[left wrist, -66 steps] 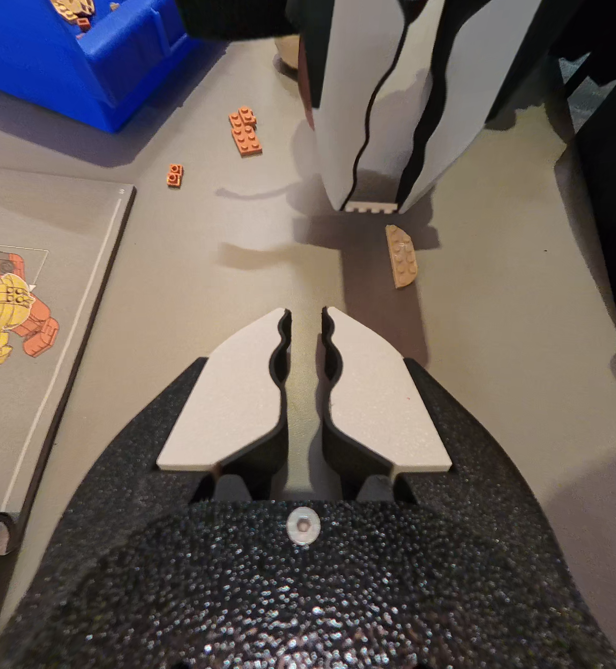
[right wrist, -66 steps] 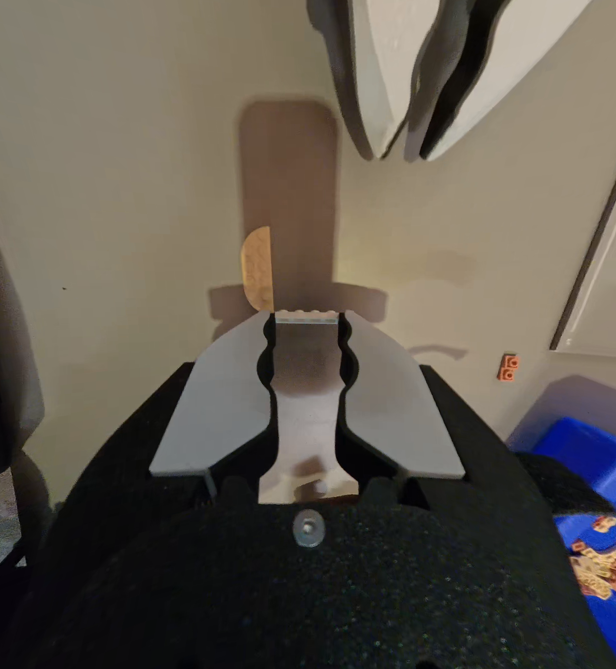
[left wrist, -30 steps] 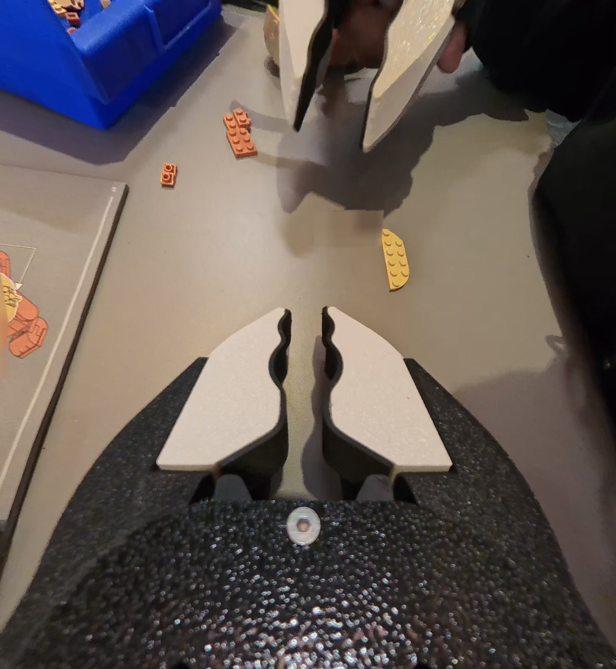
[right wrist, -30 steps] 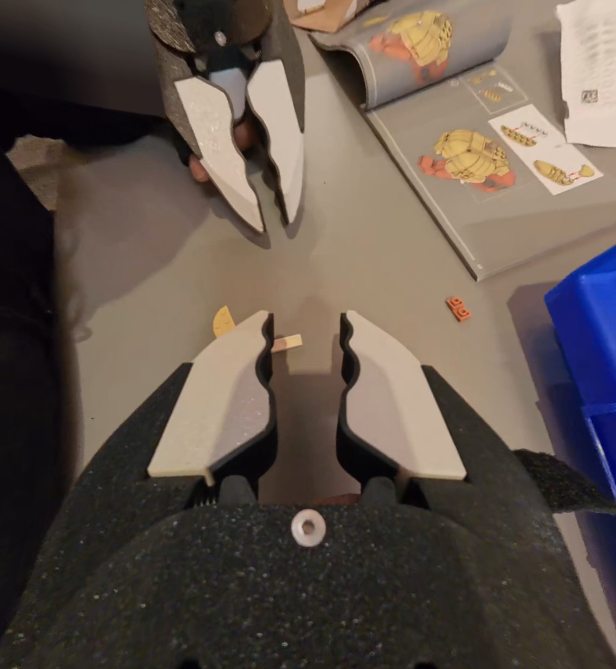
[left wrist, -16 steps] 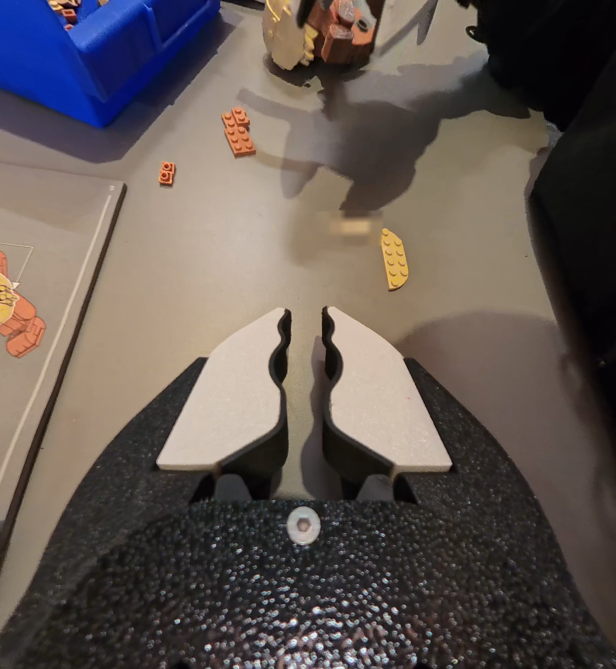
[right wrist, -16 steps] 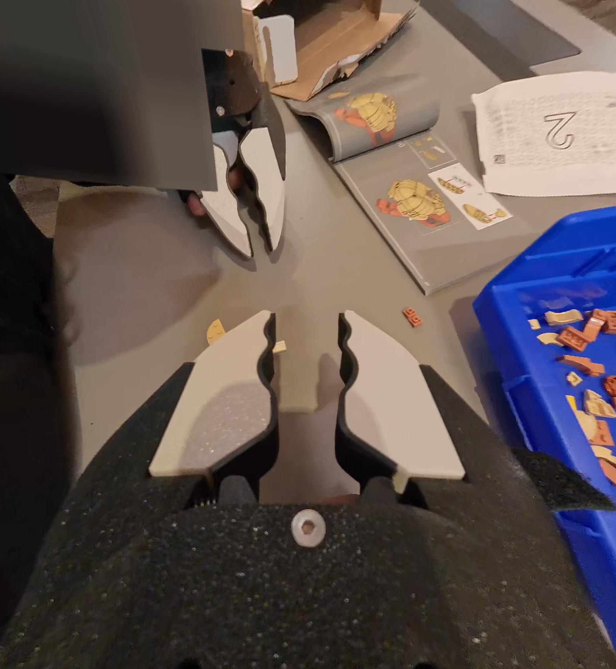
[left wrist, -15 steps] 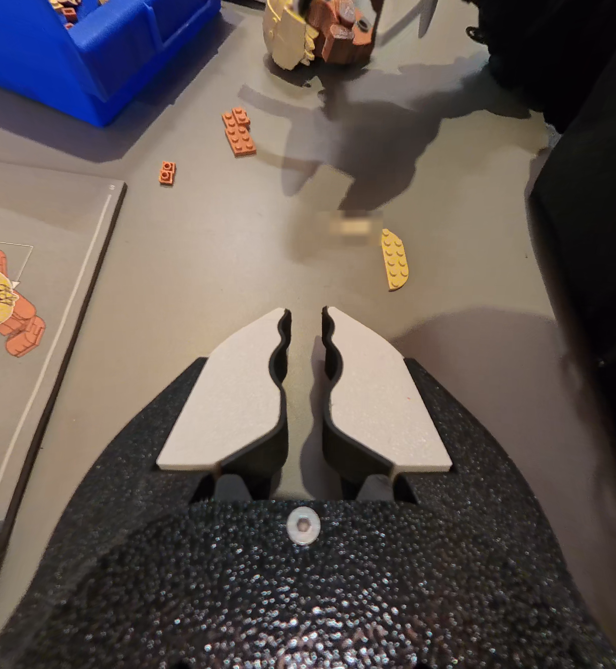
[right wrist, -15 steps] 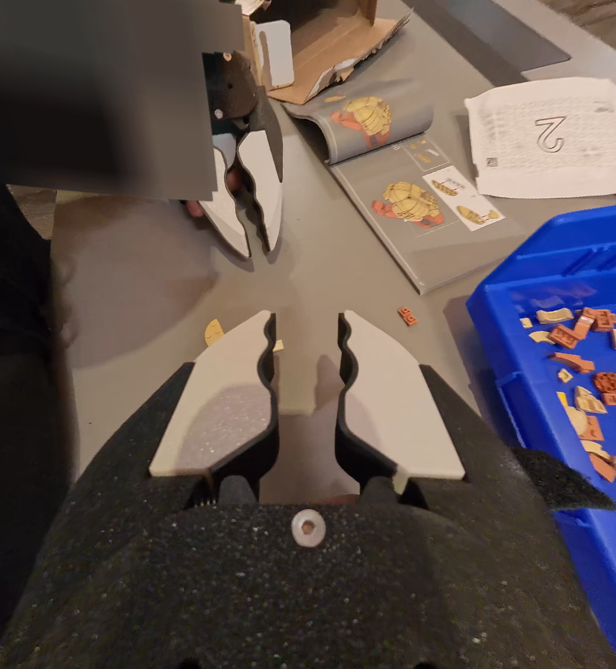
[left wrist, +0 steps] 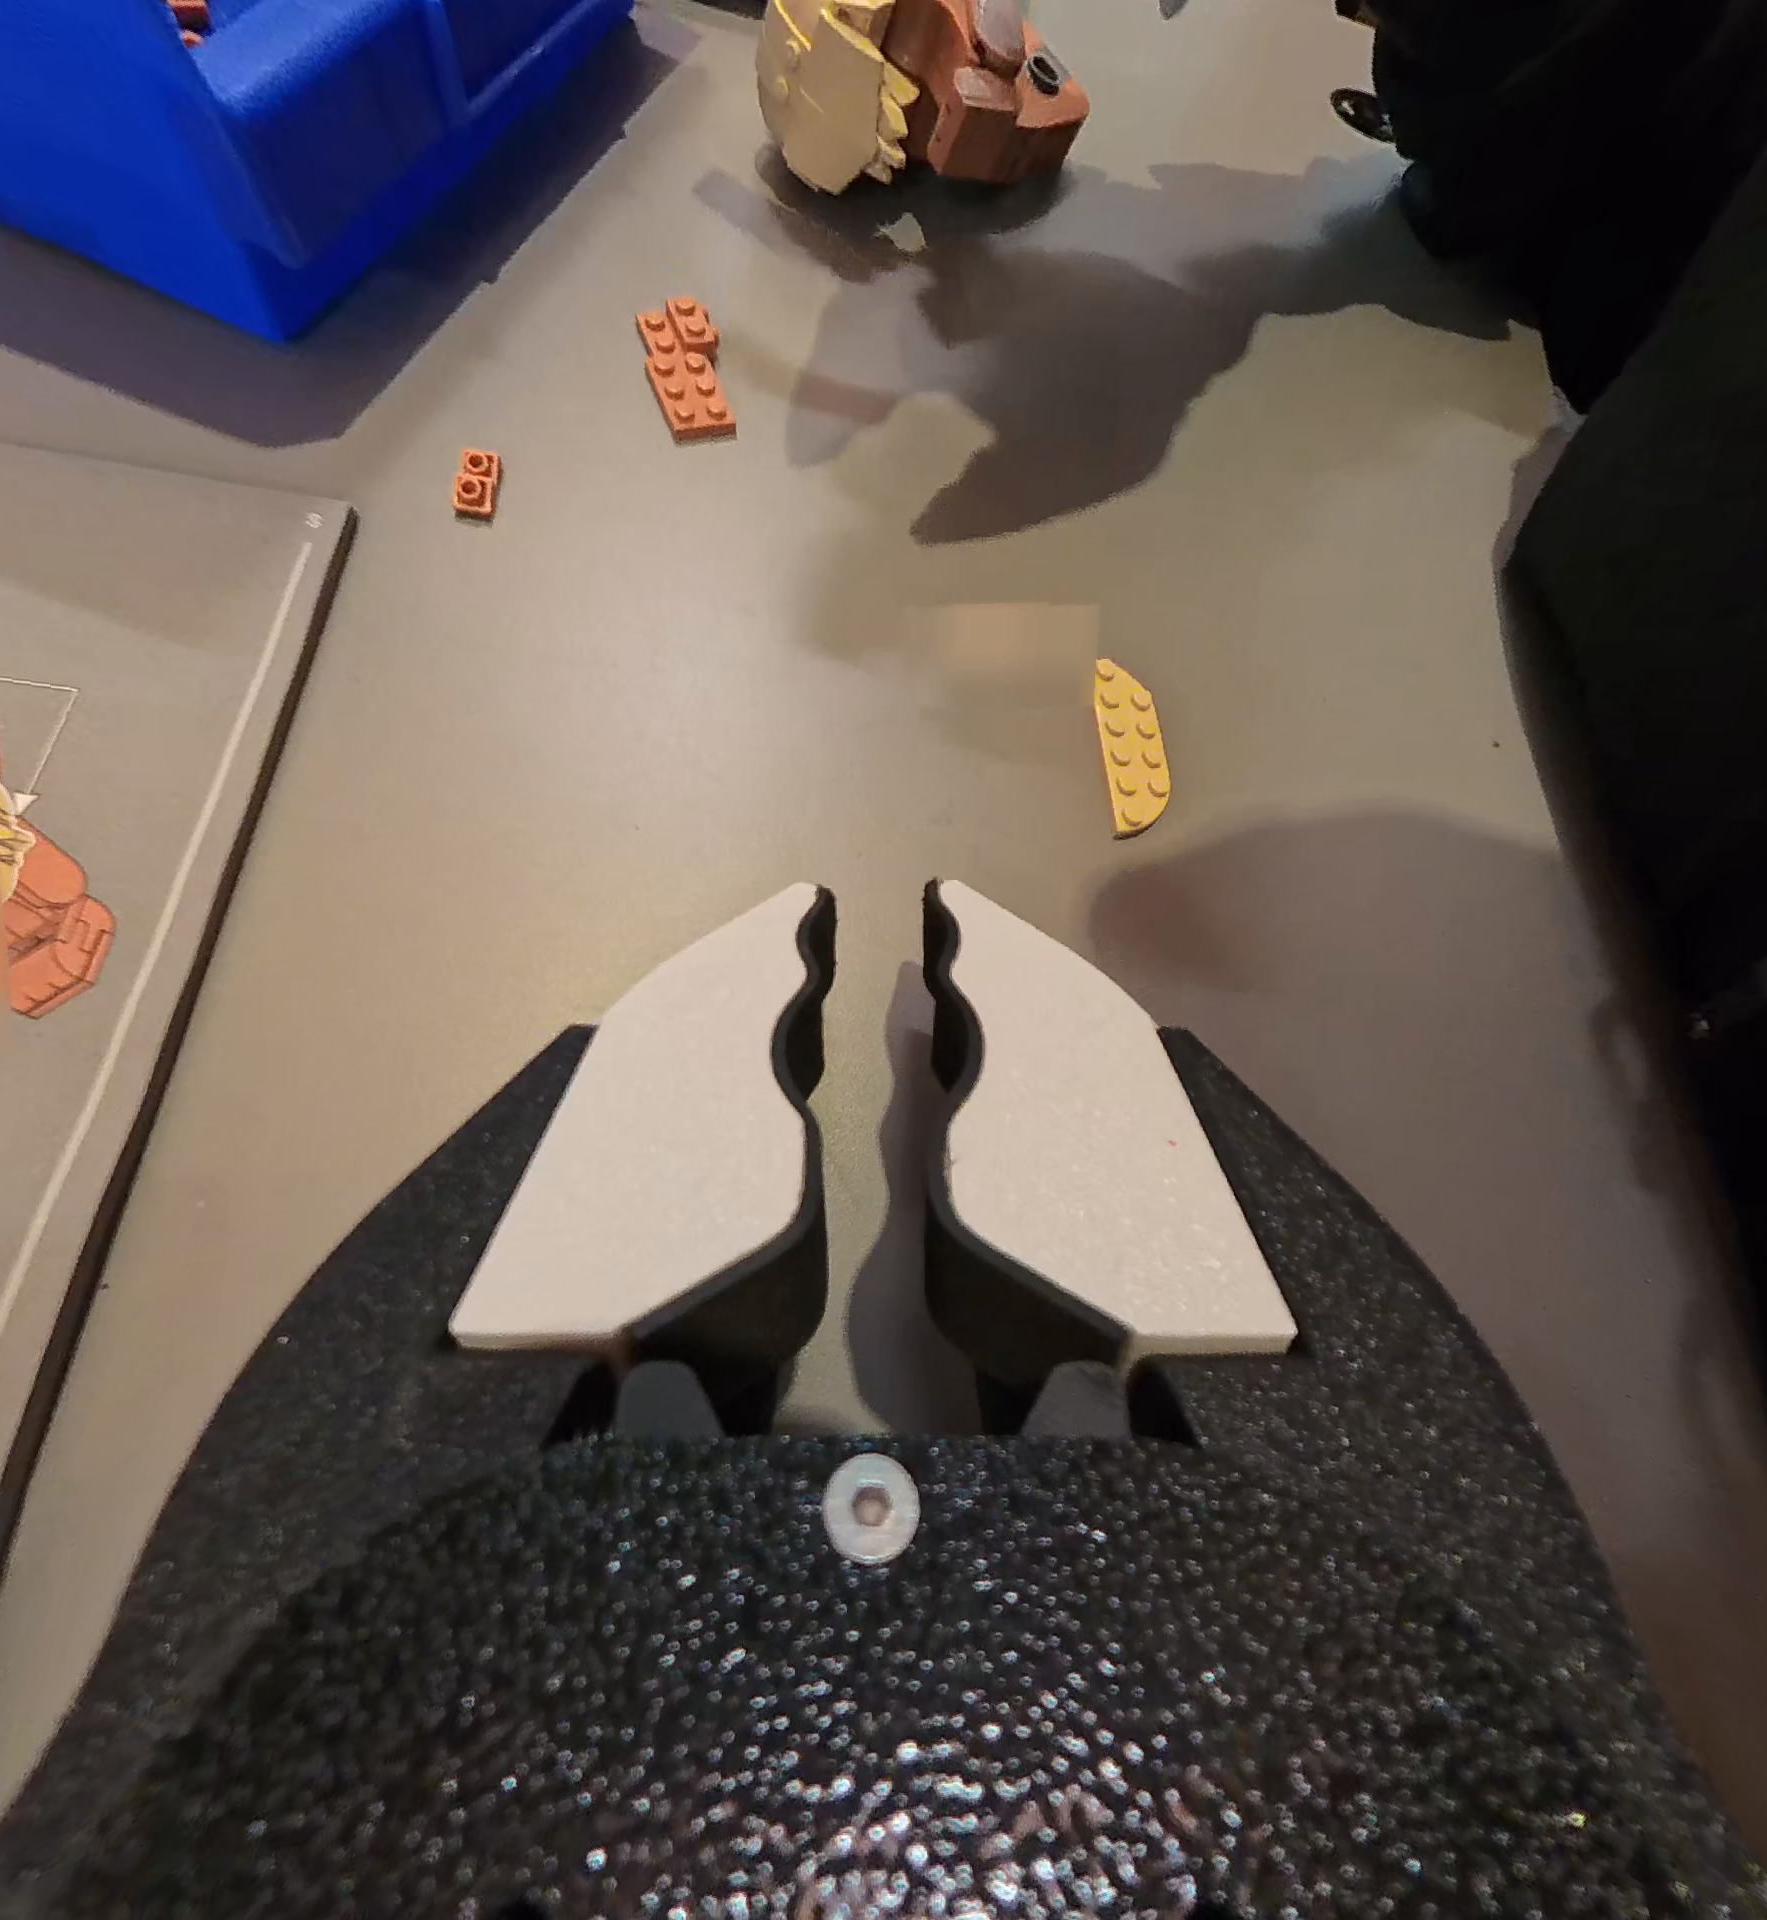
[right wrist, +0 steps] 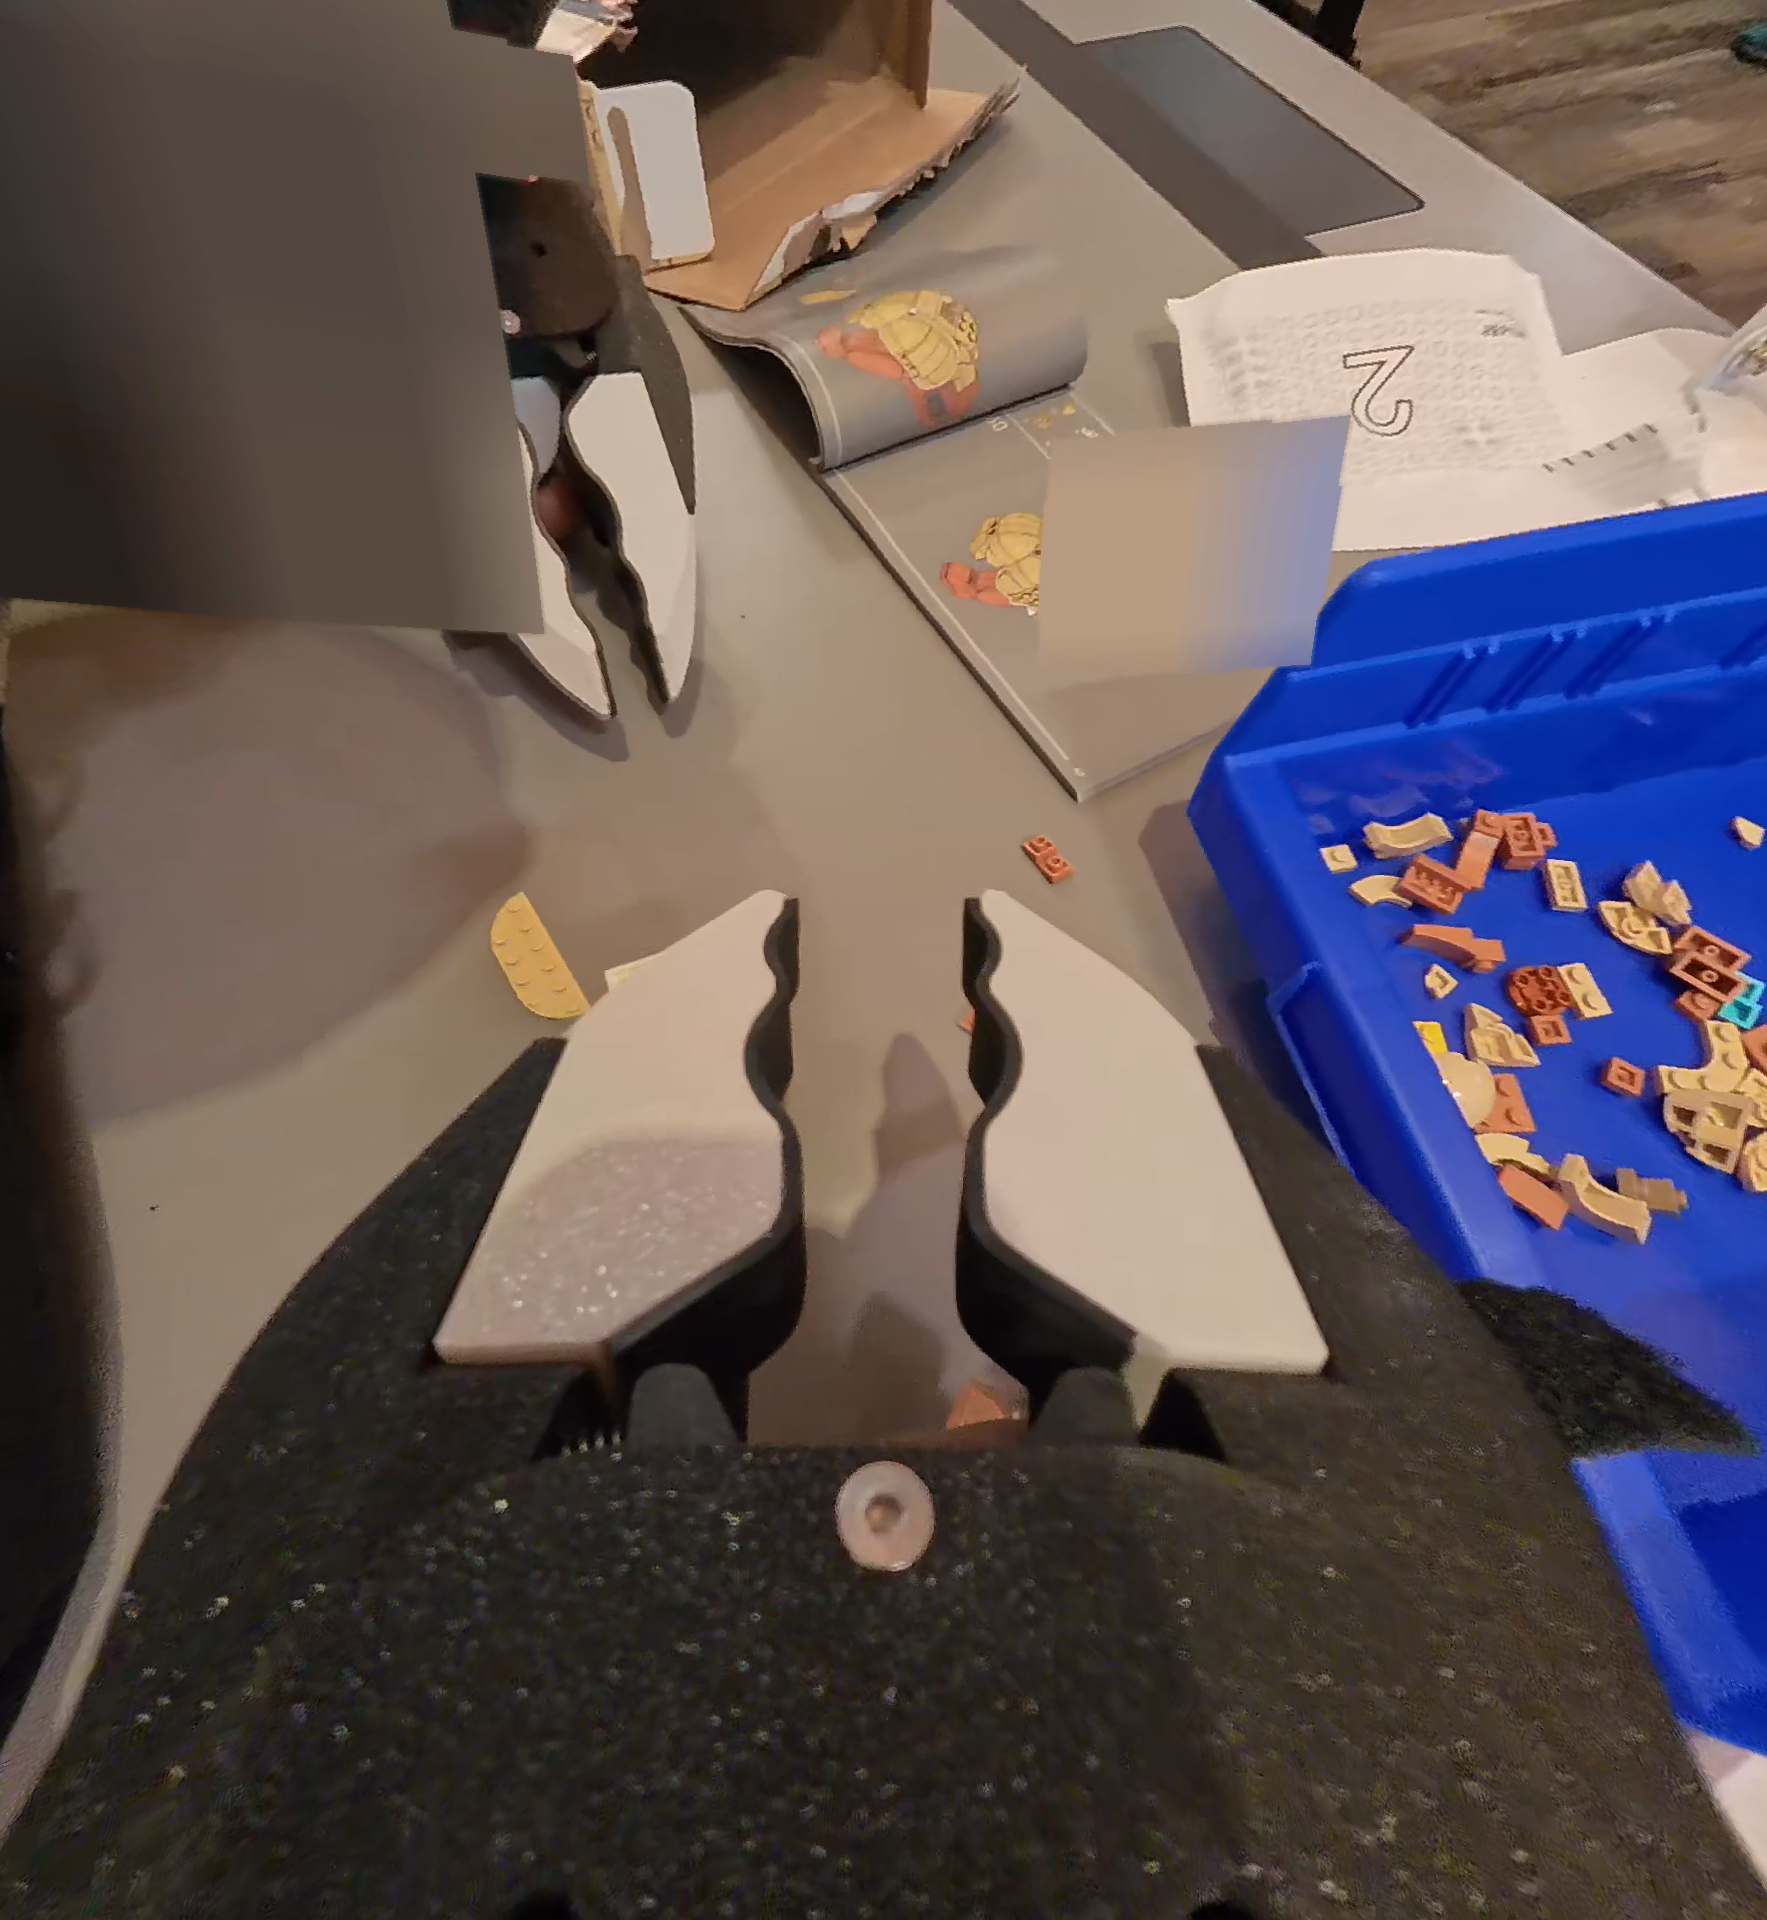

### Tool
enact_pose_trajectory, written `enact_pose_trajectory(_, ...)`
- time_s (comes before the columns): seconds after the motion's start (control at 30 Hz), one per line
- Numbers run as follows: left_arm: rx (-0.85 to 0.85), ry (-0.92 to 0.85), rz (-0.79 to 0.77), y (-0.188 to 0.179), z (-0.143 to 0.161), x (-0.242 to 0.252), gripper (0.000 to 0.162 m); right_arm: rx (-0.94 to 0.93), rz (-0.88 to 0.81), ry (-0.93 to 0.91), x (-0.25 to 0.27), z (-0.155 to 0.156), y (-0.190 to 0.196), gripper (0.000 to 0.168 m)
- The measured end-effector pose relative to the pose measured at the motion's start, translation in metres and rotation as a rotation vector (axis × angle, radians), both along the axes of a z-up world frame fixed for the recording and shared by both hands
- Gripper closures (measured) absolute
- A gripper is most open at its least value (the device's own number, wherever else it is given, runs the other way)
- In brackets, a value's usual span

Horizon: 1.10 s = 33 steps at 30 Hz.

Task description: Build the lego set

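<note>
My left gripper [left wrist: 879, 902] hovers low over the grey table, jaws a narrow gap apart and empty. It also shows in the right wrist view [right wrist: 638, 675], far left. My right gripper [right wrist: 879, 914] is open and empty above the table. A yellow curved plate [left wrist: 1133, 748] lies just ahead and right of the left gripper, and left of the right gripper [right wrist: 531, 956]. An orange plate [left wrist: 690, 369] and a small orange piece [left wrist: 477, 483] lie farther ahead. A partly built tan and brown model [left wrist: 910, 94] stands at the far edge of the left wrist view.
A blue bin [right wrist: 1263, 821] holding several loose tan and orange pieces sits right of my right gripper and shows in the left wrist view [left wrist: 266, 208]. An open instruction booklet [right wrist: 962, 416], a printed sheet [right wrist: 1357, 353] and torn cardboard [right wrist: 806, 156] lie beyond. One gripper's finger ends stand about 15 centimetres off the other's. The yellow curved plate [left wrist: 1133, 748] lies some 8 centimetres from my left tips, 12 centimetres from my right tips. It turns up in the right wrist view [right wrist: 523, 955] as well.
My right gripper has risen and drawn back from the left one, bringing the blue bin into its view and uncovering the model in the left wrist view. The left gripper has stayed still.
</note>
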State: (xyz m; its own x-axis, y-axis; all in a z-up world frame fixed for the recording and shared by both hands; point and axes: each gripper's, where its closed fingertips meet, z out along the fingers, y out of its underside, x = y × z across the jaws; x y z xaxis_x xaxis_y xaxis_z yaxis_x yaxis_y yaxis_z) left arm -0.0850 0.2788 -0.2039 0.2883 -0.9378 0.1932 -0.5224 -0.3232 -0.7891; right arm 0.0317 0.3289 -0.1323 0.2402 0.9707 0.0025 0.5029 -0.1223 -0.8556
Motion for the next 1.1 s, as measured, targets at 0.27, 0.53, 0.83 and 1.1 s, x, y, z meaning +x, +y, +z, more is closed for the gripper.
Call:
enact_pose_trajectory(0.27, -0.003, 0.009, -0.005, -0.001, -0.001, 0.0, 0.146, 0.016, -0.041, -0.014, 0.014, -0.003, 0.009, 0.142)
enact_pose_trajectory(0.53, -0.021, 0.01, -0.007, -0.001, -0.002, 0.0, 0.146, 0.031, -0.064, -0.012, 0.025, -0.003, 0.015, 0.144)
enact_pose_trajectory(0.83, -0.026, 0.01, -0.011, -0.001, -0.002, 0.0, 0.146, 0.031, -0.068, -0.019, 0.027, -0.006, 0.015, 0.144)
enact_pose_trajectory(1.1, -0.025, 0.011, -0.013, -0.001, -0.003, 0.0, 0.146, 0.033, -0.076, -0.029, 0.027, -0.008, 0.017, 0.144)
